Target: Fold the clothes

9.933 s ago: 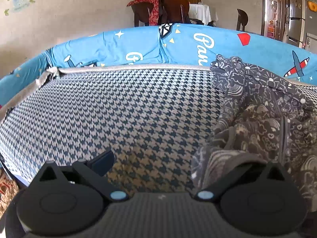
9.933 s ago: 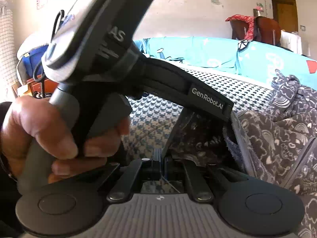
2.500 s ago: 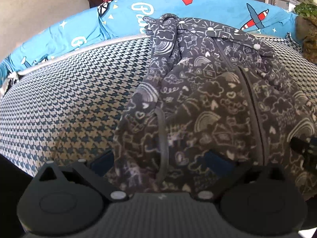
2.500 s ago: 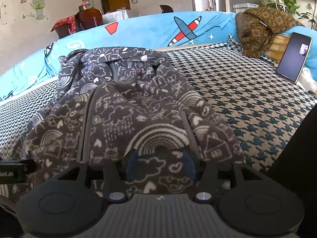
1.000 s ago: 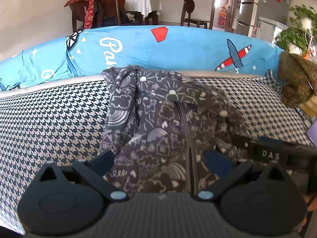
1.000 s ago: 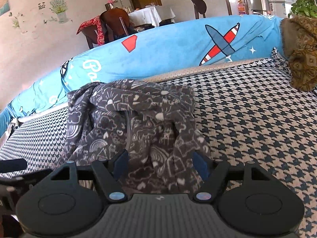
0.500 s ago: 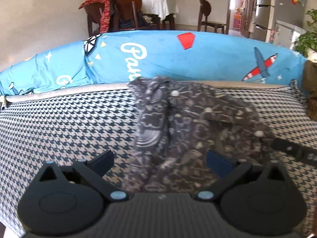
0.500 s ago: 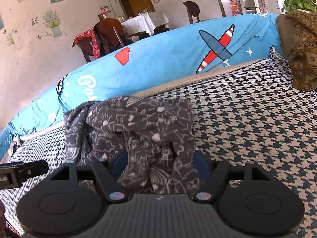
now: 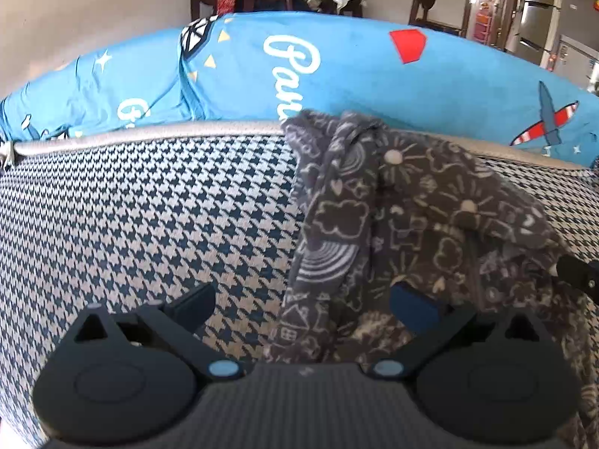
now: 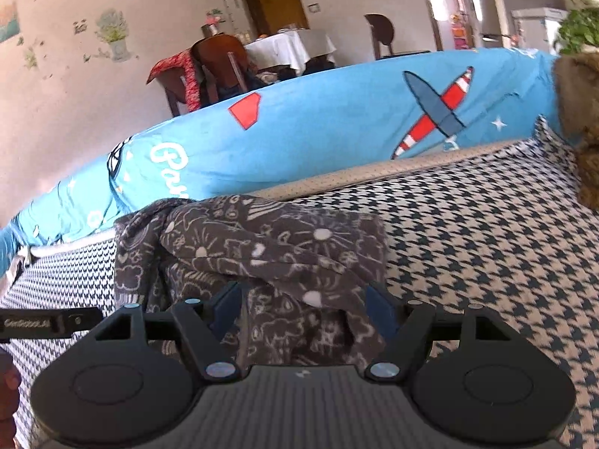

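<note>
A dark grey fleece garment (image 9: 411, 205) with white doodle print lies bunched on the houndstooth sofa seat (image 9: 149, 224), its top end against the backrest. My left gripper (image 9: 301, 299) is open wide at the garment's left edge; fabric lies by its right finger only, and bare seat shows by the left one. In the right wrist view the garment (image 10: 280, 254) rises as a thick fold, and my right gripper (image 10: 303, 310) is shut on the bunch, fabric filling the gap between both pads. The right gripper's tip (image 9: 578, 275) shows at the garment's right side.
A blue printed cover (image 9: 355, 75) drapes the sofa backrest behind the garment. A brown patterned cushion (image 10: 580, 131) sits at the seat's right end. The left gripper's body (image 10: 45, 323) juts in at the left. Chairs and a table stand beyond the sofa.
My left gripper has slid left, so the garment now sits off to its right instead of between the fingers. The right gripper edged along with the fold still between its pads.
</note>
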Action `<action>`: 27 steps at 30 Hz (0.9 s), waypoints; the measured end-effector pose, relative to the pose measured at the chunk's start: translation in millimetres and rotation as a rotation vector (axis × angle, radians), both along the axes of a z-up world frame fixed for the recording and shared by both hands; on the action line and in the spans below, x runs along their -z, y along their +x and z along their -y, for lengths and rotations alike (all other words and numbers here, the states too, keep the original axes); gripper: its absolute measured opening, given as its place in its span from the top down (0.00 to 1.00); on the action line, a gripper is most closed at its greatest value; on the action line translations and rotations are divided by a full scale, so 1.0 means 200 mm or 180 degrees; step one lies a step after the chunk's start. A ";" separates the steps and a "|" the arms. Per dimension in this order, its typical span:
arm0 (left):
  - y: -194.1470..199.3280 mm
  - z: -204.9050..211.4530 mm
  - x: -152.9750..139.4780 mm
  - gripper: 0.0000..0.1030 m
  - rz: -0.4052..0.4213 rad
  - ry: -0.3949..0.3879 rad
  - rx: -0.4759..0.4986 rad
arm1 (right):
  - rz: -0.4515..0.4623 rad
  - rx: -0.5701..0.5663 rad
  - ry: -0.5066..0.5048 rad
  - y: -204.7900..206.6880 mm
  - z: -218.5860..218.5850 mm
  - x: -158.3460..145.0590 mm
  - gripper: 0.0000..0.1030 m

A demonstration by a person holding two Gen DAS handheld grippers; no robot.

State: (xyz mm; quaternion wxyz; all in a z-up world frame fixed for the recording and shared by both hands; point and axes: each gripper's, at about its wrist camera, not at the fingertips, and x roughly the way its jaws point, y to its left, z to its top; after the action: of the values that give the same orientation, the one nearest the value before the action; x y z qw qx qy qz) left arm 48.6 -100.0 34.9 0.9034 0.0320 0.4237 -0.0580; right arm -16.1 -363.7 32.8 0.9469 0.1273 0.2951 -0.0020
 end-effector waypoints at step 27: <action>0.17 -0.02 0.22 0.00 -0.0140 0.0146 -0.0178 | 0.0260 -0.0549 -0.0361 0.30 -0.31 0.03 0.29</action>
State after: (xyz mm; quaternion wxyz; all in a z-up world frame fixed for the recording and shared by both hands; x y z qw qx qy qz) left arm 82.0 -95.6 -8.7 0.8941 0.0395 0.4454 -0.0237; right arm 43.6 -300.9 25.9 0.9605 0.0476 0.2656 0.0679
